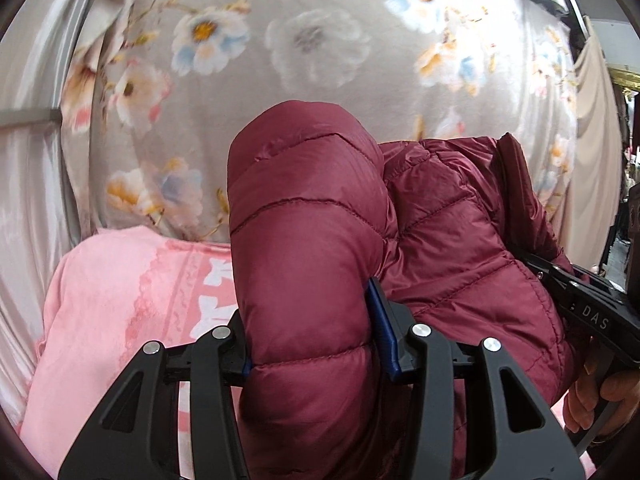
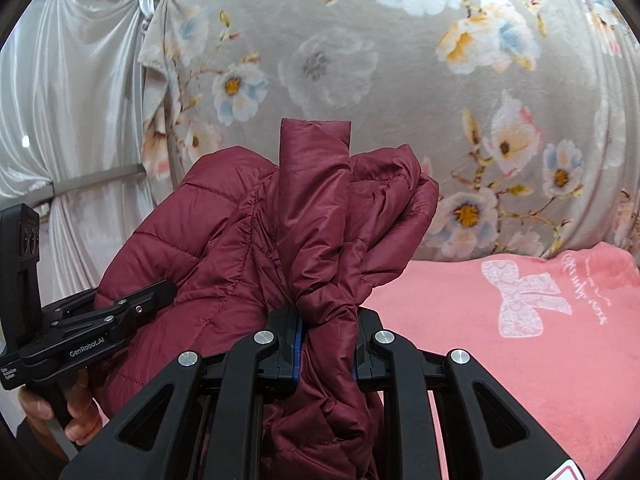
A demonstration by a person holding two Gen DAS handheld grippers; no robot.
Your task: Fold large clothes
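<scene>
A maroon quilted puffer jacket [image 1: 452,232] hangs bunched in the air between two hand-held grippers, above a pink blanket [image 2: 500,344] spread on a bed. The left gripper [image 1: 316,344] has its jaws clenched on a thick, puffy roll of the jacket — likely a sleeve or a folded edge — which bulges up and away from the blue pads. The right gripper [image 2: 326,340] has its jaws squeezed on a narrower, crumpled gather of the same fabric, with a stiff flap standing upright just beyond it. Each view catches the other tool at its edge, held in a bare hand [image 2: 68,412]; the two grippers are near each other, so the jacket slumps between them and is not stretched flat.

Behind the jacket, on the far side, hangs a grey floral sheet or blanket [image 1: 320,40]; pale satin curtains [image 2: 72,100] hang at the left.

By the look of it the fold is barely begun: the garment is a lump, not yet laid out. The fabric is slick and springy, so the risk is plain — the padded roll could squirm out of the left jaws if it is tugged sideways, and the thin gather on the right could slide free under the jacket's weight. If the jacket is lowered while bunched like this, it would likely trap creases and layers, and the fold would come out lopsided on the soft bed.
</scene>
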